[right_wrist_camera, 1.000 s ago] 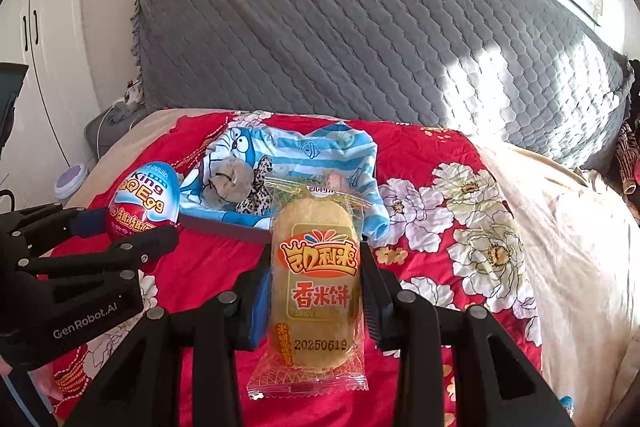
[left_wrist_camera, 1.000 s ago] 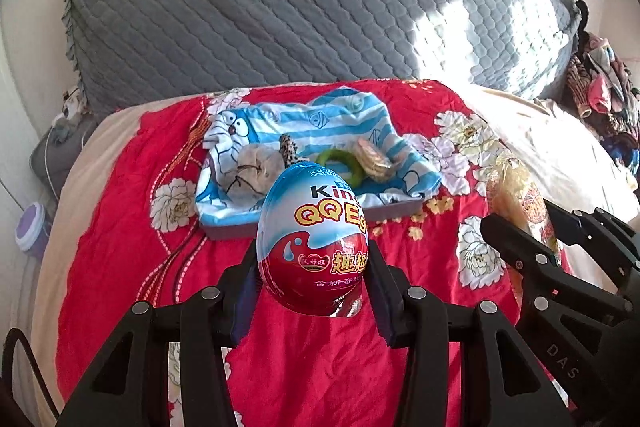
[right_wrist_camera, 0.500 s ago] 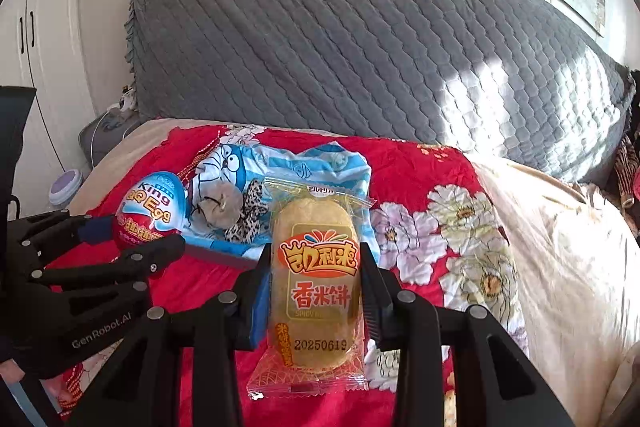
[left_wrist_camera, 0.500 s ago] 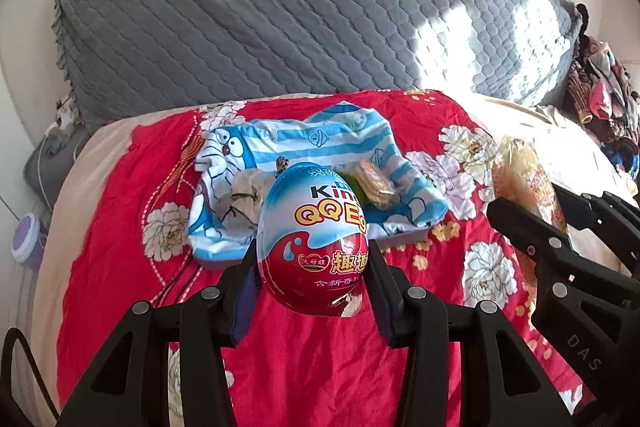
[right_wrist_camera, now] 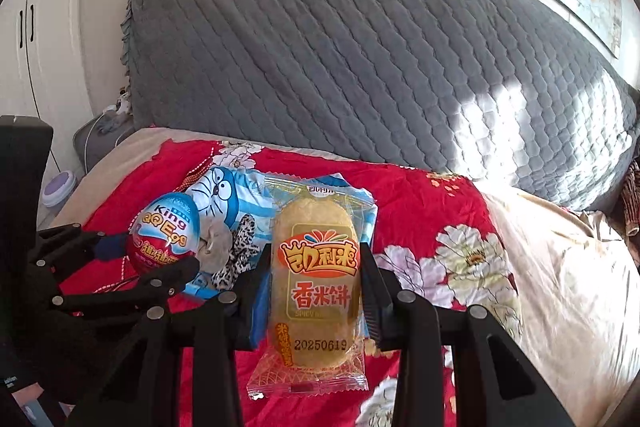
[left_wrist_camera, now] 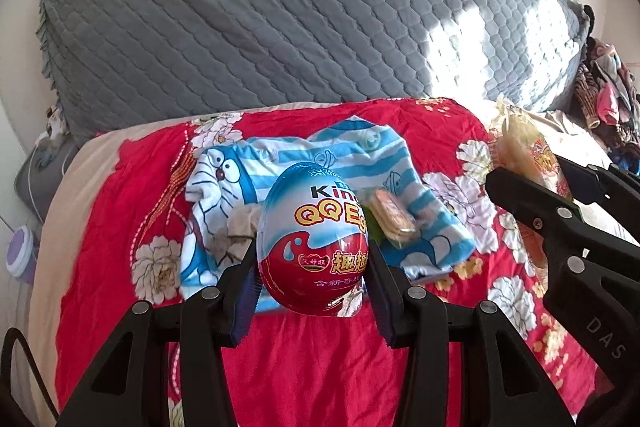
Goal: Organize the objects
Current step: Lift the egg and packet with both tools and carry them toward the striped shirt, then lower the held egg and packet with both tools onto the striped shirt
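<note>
Both tongs are carrying snacks above the bed: left tongs clamping the toy egg, right tongs pinching the rice cracker packet. Keeping grips steady, both should be lowering gently into the blue-striped tray.

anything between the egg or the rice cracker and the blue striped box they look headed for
Nothing visible blocks either. The egg in the left gripper and the rice cracker in the right gripper are both in the air, with only bare red blanket before the blue striped box.
</note>
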Demonstrator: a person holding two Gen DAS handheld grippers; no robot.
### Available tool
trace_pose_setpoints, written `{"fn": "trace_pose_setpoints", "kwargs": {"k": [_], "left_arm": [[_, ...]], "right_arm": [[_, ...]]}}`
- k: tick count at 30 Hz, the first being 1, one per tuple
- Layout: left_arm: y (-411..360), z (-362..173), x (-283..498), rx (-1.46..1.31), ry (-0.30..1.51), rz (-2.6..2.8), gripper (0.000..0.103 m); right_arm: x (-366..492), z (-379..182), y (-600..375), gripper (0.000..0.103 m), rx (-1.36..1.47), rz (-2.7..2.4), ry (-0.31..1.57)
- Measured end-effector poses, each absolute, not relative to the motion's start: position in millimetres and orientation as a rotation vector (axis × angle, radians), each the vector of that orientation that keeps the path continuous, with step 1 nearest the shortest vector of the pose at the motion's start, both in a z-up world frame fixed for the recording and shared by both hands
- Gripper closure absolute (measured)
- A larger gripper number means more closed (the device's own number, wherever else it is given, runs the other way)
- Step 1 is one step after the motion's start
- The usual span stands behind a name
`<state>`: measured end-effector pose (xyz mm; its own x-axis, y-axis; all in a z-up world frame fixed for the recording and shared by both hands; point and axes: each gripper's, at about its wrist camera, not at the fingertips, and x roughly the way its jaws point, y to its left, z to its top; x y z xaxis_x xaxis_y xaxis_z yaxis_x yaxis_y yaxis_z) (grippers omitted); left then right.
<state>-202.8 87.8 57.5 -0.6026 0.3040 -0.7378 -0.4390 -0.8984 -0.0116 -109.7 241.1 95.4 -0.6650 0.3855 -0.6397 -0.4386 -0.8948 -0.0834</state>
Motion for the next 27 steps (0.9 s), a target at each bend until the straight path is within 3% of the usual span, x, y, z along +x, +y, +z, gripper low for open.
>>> {"fn": "trace_pose_setpoints", "kwargs": {"k": [27], "left_arm": [[91, 10, -284, -1.16, 0.242, 2.519, 0.053]], "right_arm": [[-192, 43, 273, 0.065, -0.993, 2.505, 0.126]]}}
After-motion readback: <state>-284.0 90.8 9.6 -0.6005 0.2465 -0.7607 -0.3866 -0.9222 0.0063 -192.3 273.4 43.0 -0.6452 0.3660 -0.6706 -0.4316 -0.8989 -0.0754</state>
